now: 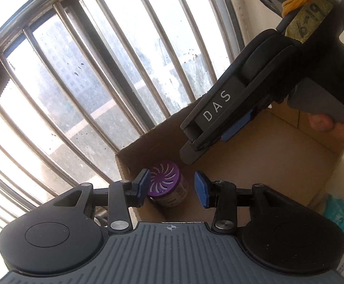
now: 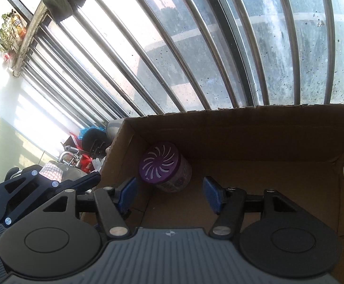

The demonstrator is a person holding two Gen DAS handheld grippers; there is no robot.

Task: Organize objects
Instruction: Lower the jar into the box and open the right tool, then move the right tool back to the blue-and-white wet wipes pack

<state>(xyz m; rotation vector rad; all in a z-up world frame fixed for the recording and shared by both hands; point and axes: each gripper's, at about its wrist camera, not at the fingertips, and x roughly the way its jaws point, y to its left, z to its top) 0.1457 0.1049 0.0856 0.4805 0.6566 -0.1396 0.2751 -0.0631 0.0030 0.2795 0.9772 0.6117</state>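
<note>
A purple-lidded air freshener jar (image 1: 166, 185) lies tilted in the left corner of an open cardboard box (image 1: 278, 151). My left gripper (image 1: 172, 187) is open and empty, just above the jar at the box's left wall. The jar (image 2: 164, 166) also shows in the right wrist view, in the box (image 2: 266, 127). My right gripper (image 2: 169, 193) is open and empty over the box floor, the jar ahead between its fingers. In the left wrist view the right gripper's body, marked DAS, reaches down into the box from the upper right; its fingertips are hidden.
A barred window (image 1: 82, 71) stands right behind the box. Left of the box sit a black object, red packaging and metal clutter (image 2: 89, 146). A teal packet (image 1: 339, 215) lies right of the box. A plant (image 2: 8, 30) hangs at the far left.
</note>
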